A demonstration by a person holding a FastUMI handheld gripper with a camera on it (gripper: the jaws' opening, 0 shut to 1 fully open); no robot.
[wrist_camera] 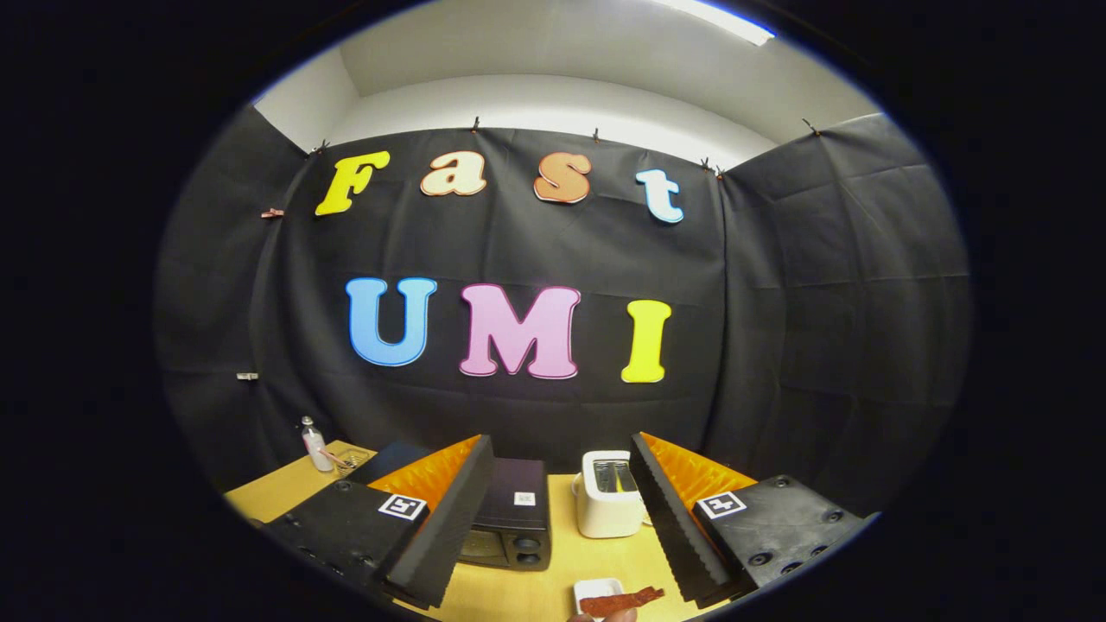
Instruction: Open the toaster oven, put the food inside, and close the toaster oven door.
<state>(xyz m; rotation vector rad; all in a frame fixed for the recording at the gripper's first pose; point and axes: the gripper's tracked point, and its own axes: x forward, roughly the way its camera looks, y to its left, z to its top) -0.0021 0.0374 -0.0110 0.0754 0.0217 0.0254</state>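
Gripper (562,518) held high over the wooden table (553,596), fingers spread wide, nothing between them but open air and tabletop. Neither finger touches anything.

Toaster oven (511,518): dark box, at about 11 o'clock from the midpoint of the fingers, partly tucked behind the left finger. Door shut. Knobs visible on its front right; the window is dim and hard to read. Its left side is hidden by the finger.

White pop-up toaster (609,494) at 1 o'clock, just beside the right finger's inner edge, apart from the oven with a strip of bare table between them.

Food (624,601): reddish-brown strip, lying across a small white dish (594,591) at 5 o'clock, low between the fingers, near the table's front. Dish and strip are partly cut off below; something blurred under the strip, cannot tell what.

Far left, at 10 o'clock beyond the left finger: small clear bottle (315,444) near the table's back corner, with a small container (350,460) beside it, too small to make out.

Open room: the middle lane of table from dish up to the oven front.
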